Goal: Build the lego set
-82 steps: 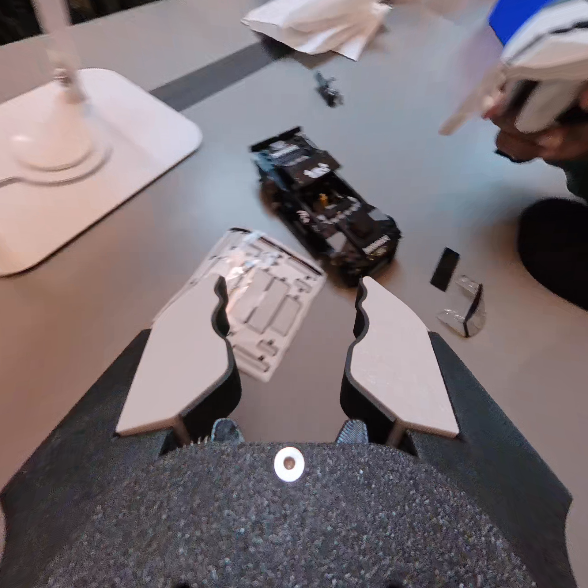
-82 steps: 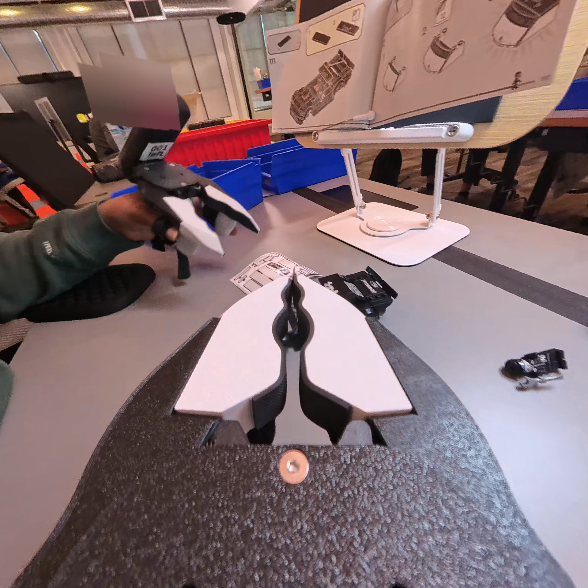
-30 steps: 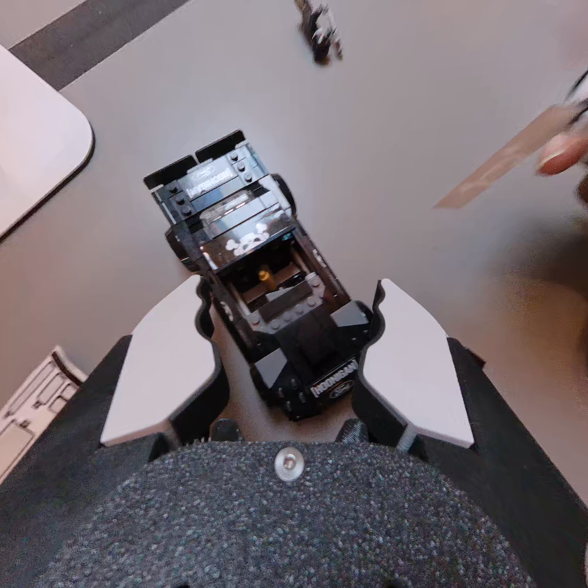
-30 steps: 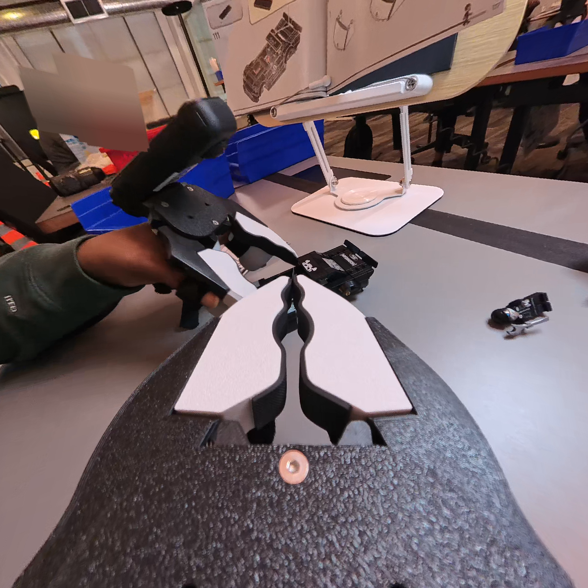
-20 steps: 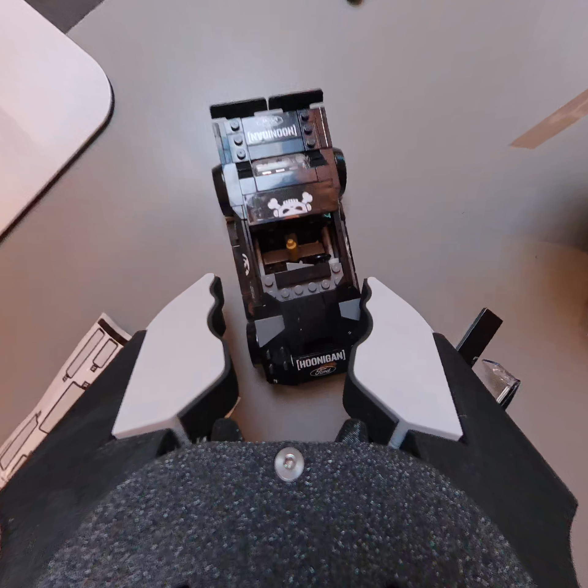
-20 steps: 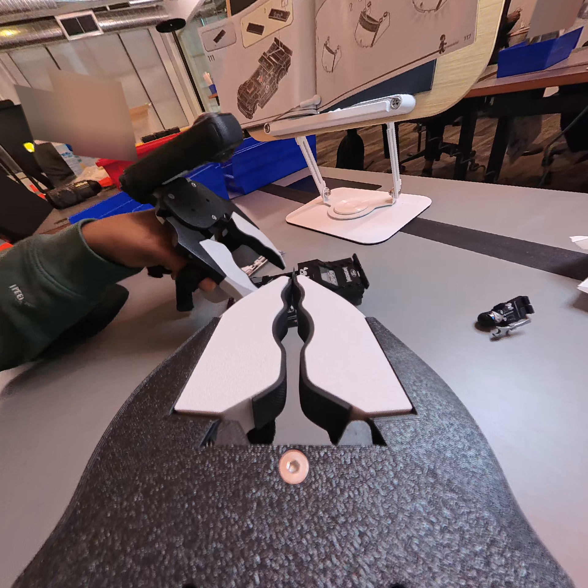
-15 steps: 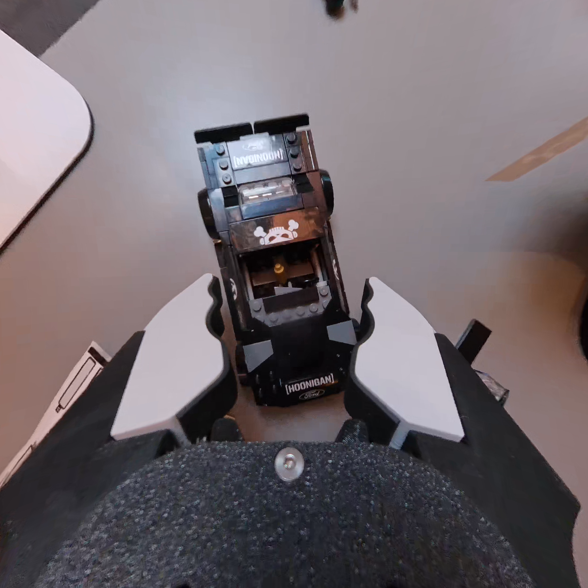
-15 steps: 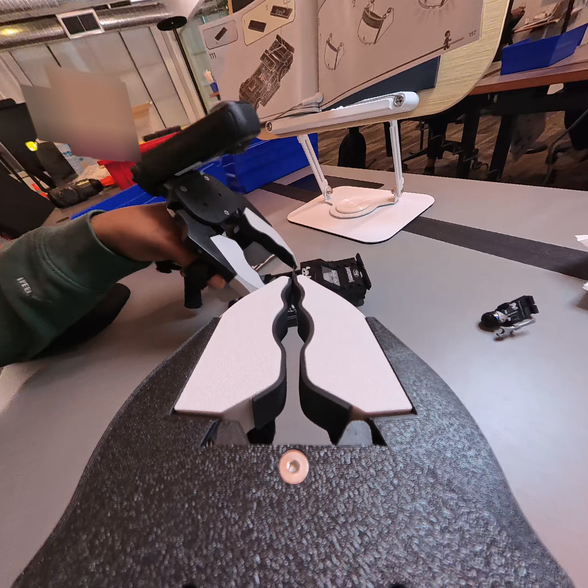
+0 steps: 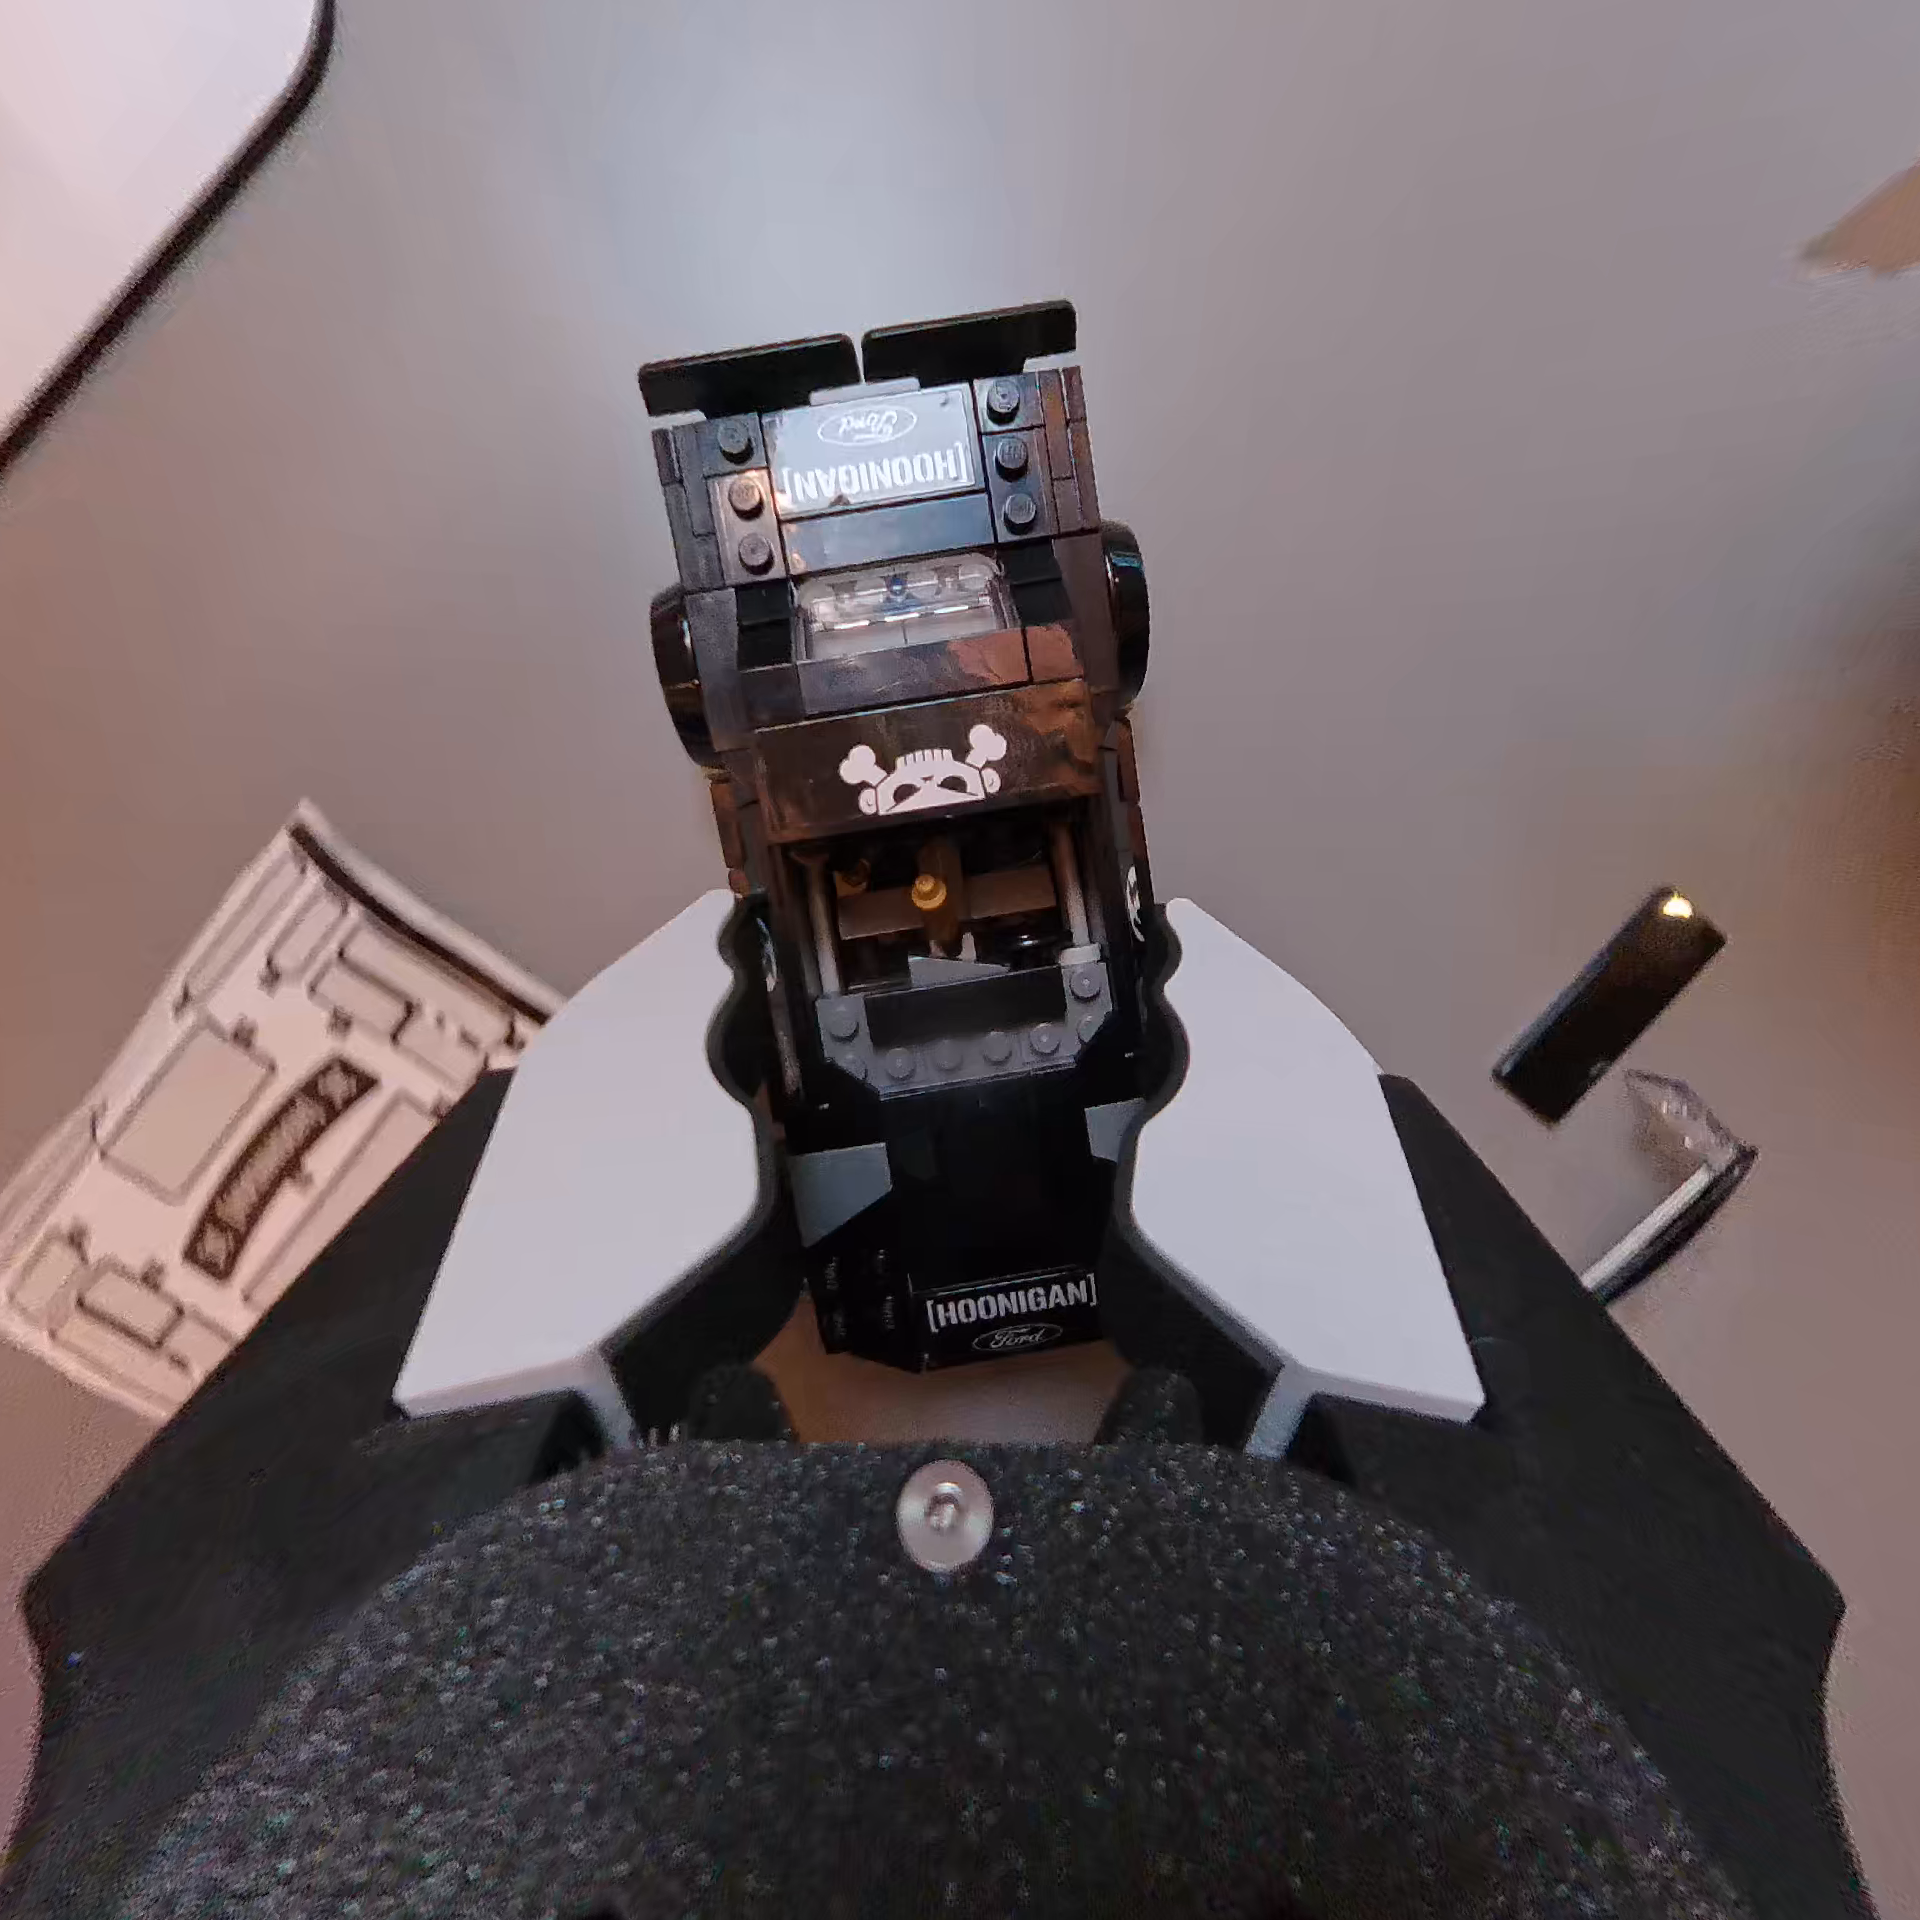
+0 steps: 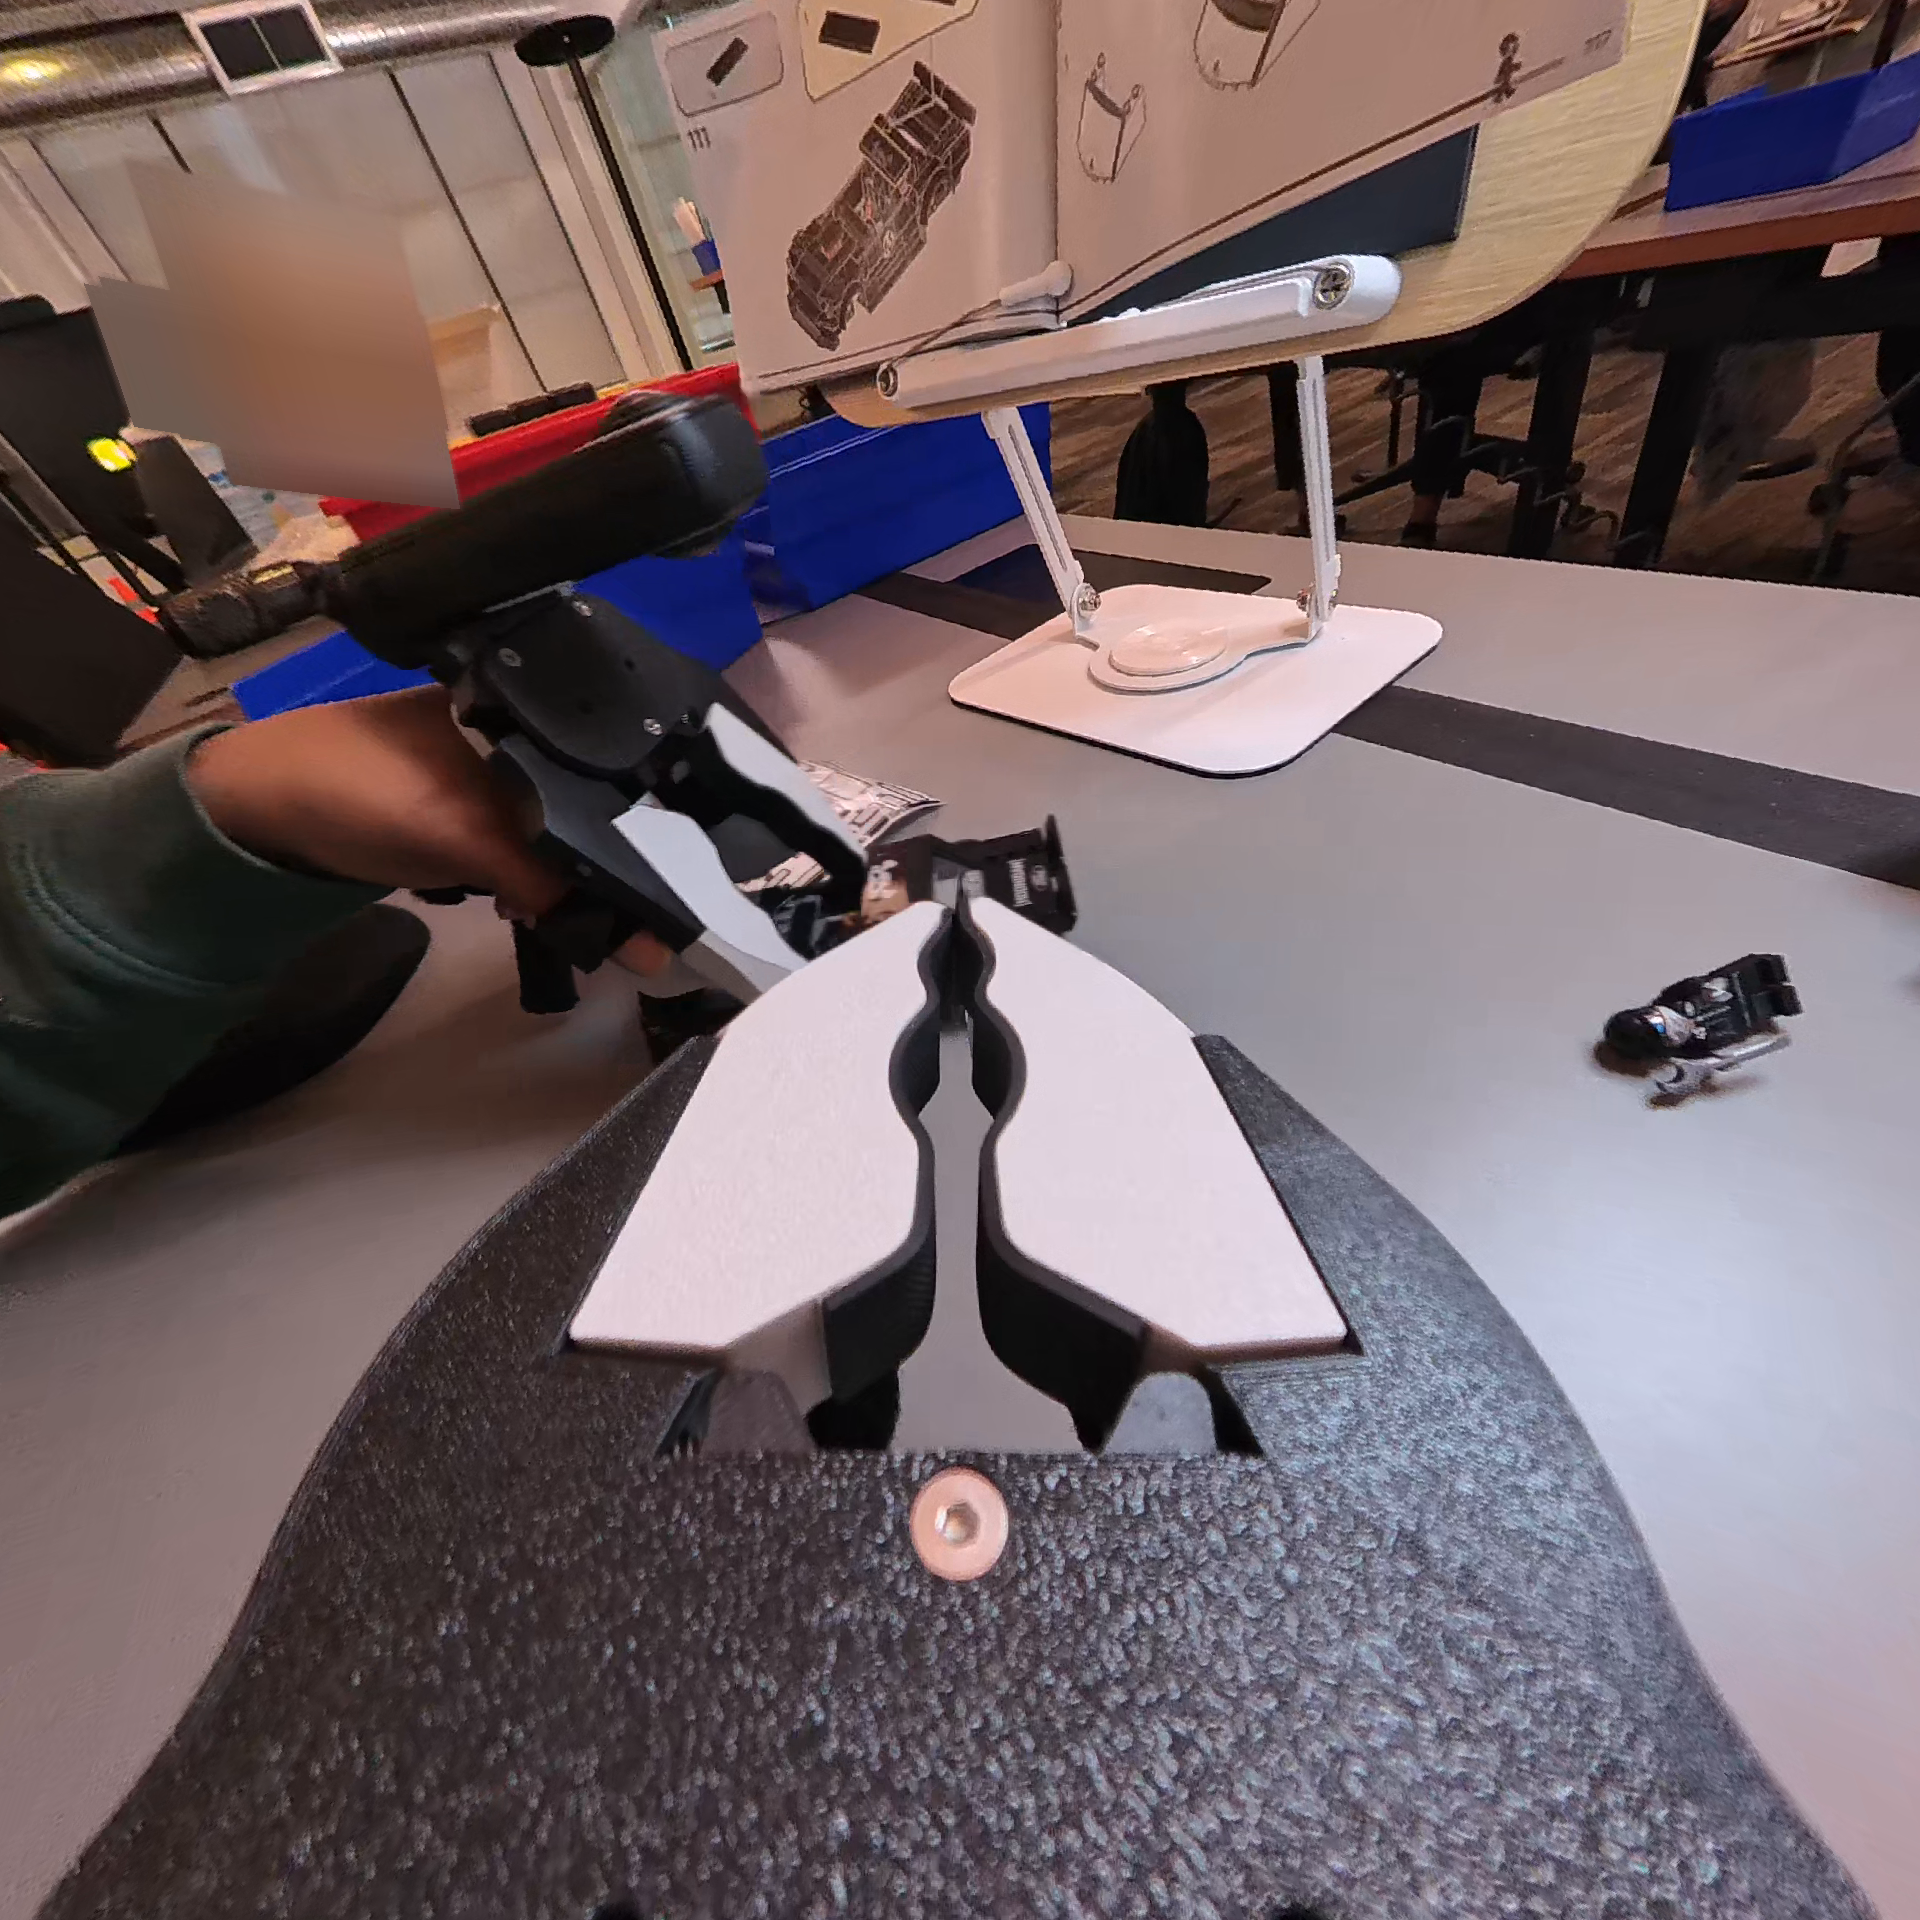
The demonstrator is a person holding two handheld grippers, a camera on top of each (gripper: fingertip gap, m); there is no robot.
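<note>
Left wrist view, left to right. White printed sticker sheet (image 9: 239, 1101) flat on the grey tabletop (image 9: 1351, 416), partly under the gripper body. Left gripper (image 9: 951, 956): white fingers (image 9: 623, 1143) closed against both flanks of the black brick-built lego car (image 9: 914, 831), gripping its front half; the rear spoiler end points away from the camera. The car's cabin is open on top, with a small gold piece visible inside. Whether the wheels touch the table cannot be told. To the right, a loose flat black tile (image 9: 1605, 1006) lies on the table, and just beside it a small clear piece (image 9: 1683, 1127).

Right wrist view, left to right. A hand (image 10: 416, 810) in a dark green sleeve (image 10: 114, 935) holds the left gripper low over the table, with the car between its fingers. Right gripper (image 10: 958, 920): fingertips nearly together, only a sliver of gap; nothing visible between them, so I cannot tell if it holds anything. Behind stands a white folding stand (image 10: 1195, 665) carrying the open instruction booklet (image 10: 1039, 156). Far right, a small black minifigure (image 10: 1704, 1013) lies on the table, well apart from the car.
</note>
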